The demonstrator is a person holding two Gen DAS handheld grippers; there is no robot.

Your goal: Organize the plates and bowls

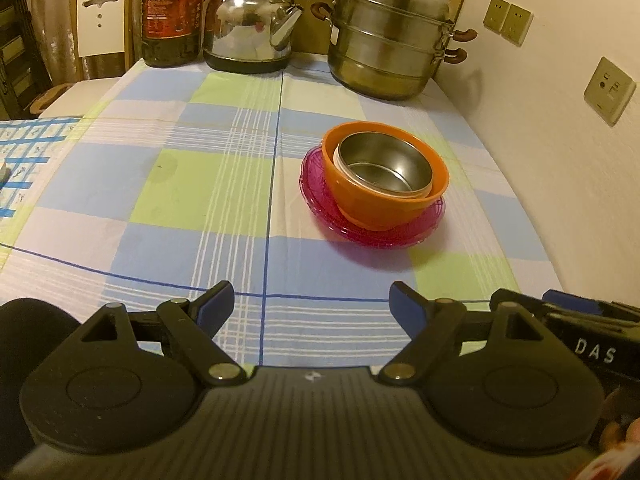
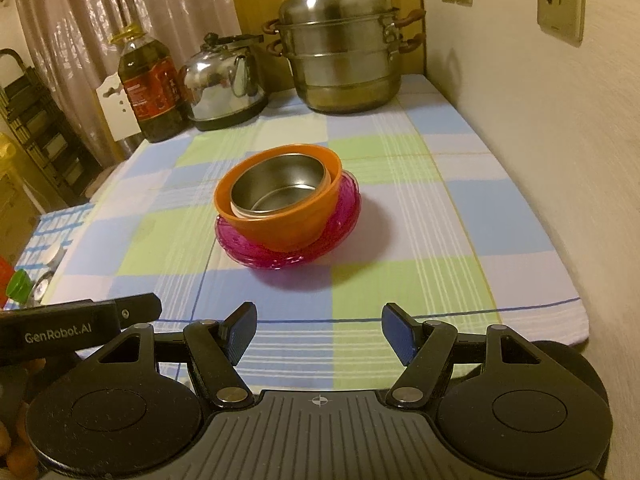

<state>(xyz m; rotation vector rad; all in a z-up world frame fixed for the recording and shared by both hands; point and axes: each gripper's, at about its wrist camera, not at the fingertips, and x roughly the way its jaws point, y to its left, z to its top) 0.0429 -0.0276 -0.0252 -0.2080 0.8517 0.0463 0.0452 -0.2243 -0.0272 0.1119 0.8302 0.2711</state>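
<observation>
**Two grippers spread wide, dishes stacked at mid-table**

Three dishes sit nested on the checked tablecloth (image 1: 208, 184): a steel bowl (image 1: 384, 168) rests tilted inside an orange bowl (image 1: 384, 204), which stands on the magenta plates (image 1: 360, 232). How many plates lie in that pile cannot be told.

From the left wrist camera the stack lies at about one o'clock, well apart from the left gripper (image 1: 312, 304), whose blue-padded fingers (image 1: 216, 300) stand wide with nothing between them. From the right wrist camera the same stack lies at about eleven o'clock, and the right gripper (image 2: 319, 330) is likewise spread wide and holds nothing.

Along the far edge of the table stand an oil bottle (image 1: 172, 16) at eleven o'clock, a steel kettle (image 1: 252, 28) just beside it at twelve, and a tiered steamer pot (image 1: 392, 36) at one, near the wall (image 1: 560, 160) with its sockets (image 1: 610, 90).
</observation>
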